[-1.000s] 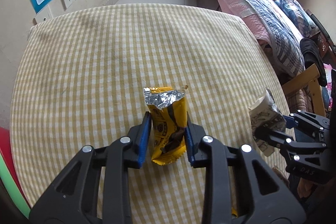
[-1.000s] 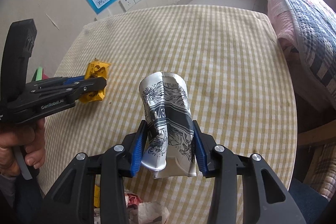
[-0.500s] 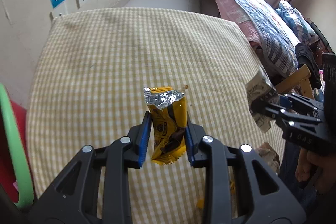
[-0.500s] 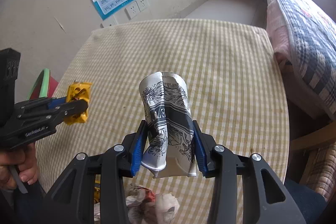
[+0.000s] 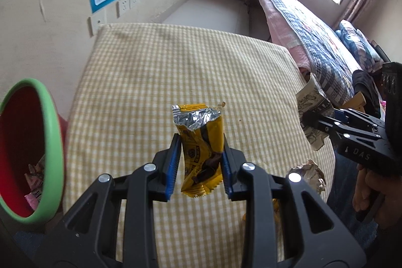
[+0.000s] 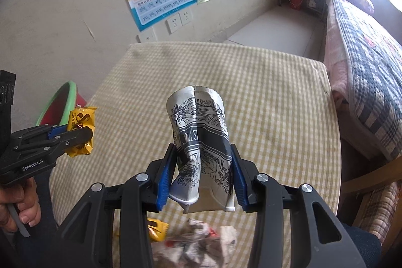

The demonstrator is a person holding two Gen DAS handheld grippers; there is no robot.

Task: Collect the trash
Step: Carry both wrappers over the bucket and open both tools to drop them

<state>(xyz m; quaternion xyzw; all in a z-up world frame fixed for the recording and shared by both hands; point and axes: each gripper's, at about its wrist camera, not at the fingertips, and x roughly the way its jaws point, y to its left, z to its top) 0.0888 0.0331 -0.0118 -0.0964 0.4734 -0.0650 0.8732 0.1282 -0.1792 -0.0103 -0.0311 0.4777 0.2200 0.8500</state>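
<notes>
**Two wrappers held, bin at the tabletop's edge**

Left wrist view. Left gripper (image 5: 201, 162): jaws clenched on a yellow snack wrapper (image 5: 201, 142), upright between the blue pads, its torn foil mouth above the jaws and its crimped end below them. Beneath the jaws: the tabletop (image 5: 150, 82) in yellow checked cloth. Left of the jaws, off the tabletop's edge: a red bin with a green rim (image 5: 54, 155), some packets inside. Right of the jaws: the right gripper (image 5: 311, 121), a hand (image 5: 374, 195) on its handle. Below that gripper, on the cloth: a crumpled paper wad (image 5: 310, 172).

Right wrist view. Right gripper (image 6: 202, 170): jaws grasping a crushed paper cup (image 6: 201, 142), white with black line drawings, its dented rim pointing away from the jaws and clear of the cloth. Left of the jaws: the left gripper (image 6: 75, 136) with its yellow wrapper, the bin just beyond it. Below the jaws, on the tabletop: crumpled paper and a second yellow wrapper (image 6: 157, 230). Right of the jaws: a quilted bed (image 6: 366, 62).
</notes>
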